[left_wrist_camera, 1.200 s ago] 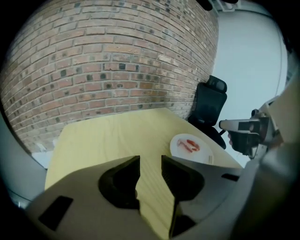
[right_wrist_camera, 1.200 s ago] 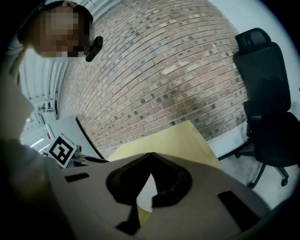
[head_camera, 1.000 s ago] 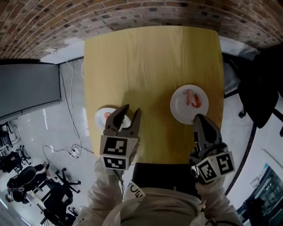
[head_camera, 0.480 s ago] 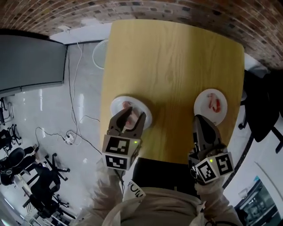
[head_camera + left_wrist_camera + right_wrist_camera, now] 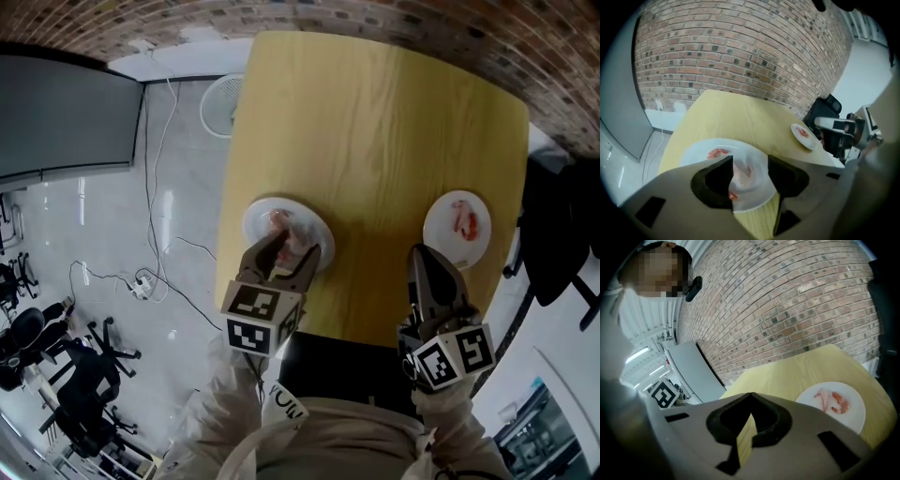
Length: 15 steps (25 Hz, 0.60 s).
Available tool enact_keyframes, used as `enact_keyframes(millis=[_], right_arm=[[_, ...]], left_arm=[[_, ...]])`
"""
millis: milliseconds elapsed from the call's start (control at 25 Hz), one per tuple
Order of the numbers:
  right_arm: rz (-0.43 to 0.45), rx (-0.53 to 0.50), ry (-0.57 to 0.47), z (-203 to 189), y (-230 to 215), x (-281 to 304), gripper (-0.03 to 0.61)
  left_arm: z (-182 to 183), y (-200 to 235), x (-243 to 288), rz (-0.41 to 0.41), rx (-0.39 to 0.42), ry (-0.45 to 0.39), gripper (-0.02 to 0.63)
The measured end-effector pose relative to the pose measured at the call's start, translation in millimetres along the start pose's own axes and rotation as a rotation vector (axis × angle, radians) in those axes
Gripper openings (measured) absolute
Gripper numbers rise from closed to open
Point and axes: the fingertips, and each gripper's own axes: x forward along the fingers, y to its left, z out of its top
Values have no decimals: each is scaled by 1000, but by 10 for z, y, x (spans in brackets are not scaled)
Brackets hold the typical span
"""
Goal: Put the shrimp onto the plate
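The broad middle of the wooden table (image 5: 375, 159) lies open between the left plate (image 5: 253, 225) at its near-left edge and the right plate (image 5: 436, 239) at its right edge, while a black chair (image 5: 562, 216) crowds the right side and a brick wall (image 5: 375, 23) closes the far end.

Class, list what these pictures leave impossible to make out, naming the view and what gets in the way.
1. Head view: the left gripper, jaws opening, covers the near side of the left plate.
2. Left gripper view: whether the pale shrimp between the jaws rests on the plate; a jaw hides its edge.
3. Head view: the red shrimp on the right plate are too small to count.
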Motion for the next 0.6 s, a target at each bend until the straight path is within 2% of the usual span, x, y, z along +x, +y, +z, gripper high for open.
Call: enact_keyframes(millis=[80, 280, 600], right_arm=[[-3, 0, 1, -8, -2, -4, 24], [-14, 2, 3, -24, -9, -9, 23], [-20, 6, -1, -35, -8, -22, 24]], left_arm=[[-6, 32, 11, 10, -3, -9, 218], [-35, -30, 45, -33, -9, 9, 221], [-71, 75, 86, 11, -16, 29, 224]])
